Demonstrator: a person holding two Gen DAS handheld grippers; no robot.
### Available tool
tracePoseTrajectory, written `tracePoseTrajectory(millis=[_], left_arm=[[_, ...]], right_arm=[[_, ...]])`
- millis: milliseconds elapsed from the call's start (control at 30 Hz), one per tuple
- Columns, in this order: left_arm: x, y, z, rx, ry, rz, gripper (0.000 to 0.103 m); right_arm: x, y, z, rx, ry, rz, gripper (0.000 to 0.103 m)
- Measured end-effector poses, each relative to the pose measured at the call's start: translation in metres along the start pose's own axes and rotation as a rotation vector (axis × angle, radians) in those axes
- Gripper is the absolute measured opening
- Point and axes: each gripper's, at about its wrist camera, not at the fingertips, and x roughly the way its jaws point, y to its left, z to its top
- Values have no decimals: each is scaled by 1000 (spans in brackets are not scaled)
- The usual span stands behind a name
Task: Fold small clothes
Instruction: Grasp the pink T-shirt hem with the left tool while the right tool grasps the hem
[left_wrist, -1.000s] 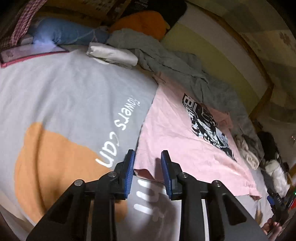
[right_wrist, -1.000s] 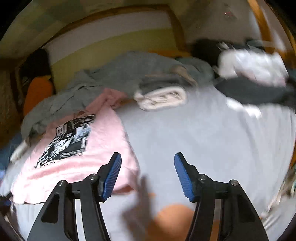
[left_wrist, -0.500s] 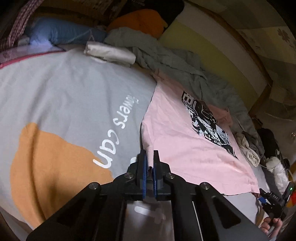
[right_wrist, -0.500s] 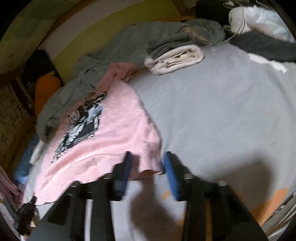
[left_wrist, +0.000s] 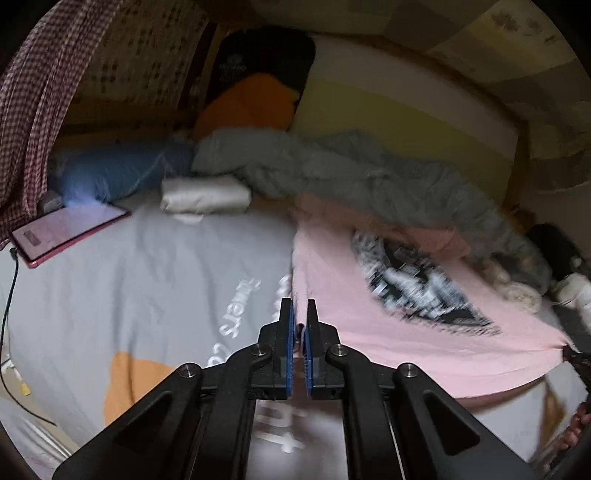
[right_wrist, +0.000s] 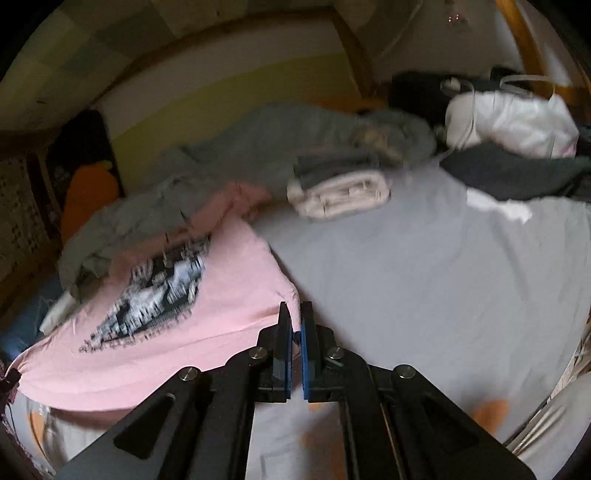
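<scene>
- Now the pink cotton T-shirt (left_wrist: 388, 332) with a black-and-white print is being held at one hem corner, clamped by the left gripper (left_wrist: 298, 332).
- The other corner is being pinched by the right gripper (right_wrist: 295, 332), whose jaws have just been closing (the shirt is being stretched over the grey printed bedsheet (right_wrist: 424, 277)).

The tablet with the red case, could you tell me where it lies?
In the left wrist view, the tablet lies far left on the grey bedsheet, under the checked cloth.

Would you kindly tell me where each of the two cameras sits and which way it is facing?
Left wrist: on the left gripper, facing across the bed at the pink T-shirt, clamped at its near-left corner; a hand shows at lower right.
Right wrist: on the right gripper, facing the headboard end, clamped on the shirt's near-right corner.
Both share the pink T-shirt and grey bedsheet.
</scene>
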Motion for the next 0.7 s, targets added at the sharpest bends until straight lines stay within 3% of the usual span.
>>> tracePoseTrajectory(millis=[167,233,367,500,700], left_arm=[[-26,-1,24,22,-65,-9,4],[-27,-3,30,35,-50,-5,4],[-19,-16,20,154,-28,118,4],[-15,-4,4,103,23,112,4],[5,-11,8,149,80,193,4]], right_arm=[[-25,-9,14,17,-95,0,3],[-26,-8,15,13,-83,-39,3],[-35,15,-3,-66,-76,-106,3],[-37,7,-13,-65,-21,-94,3],[-16,17,6,-76,24,-69,3]])
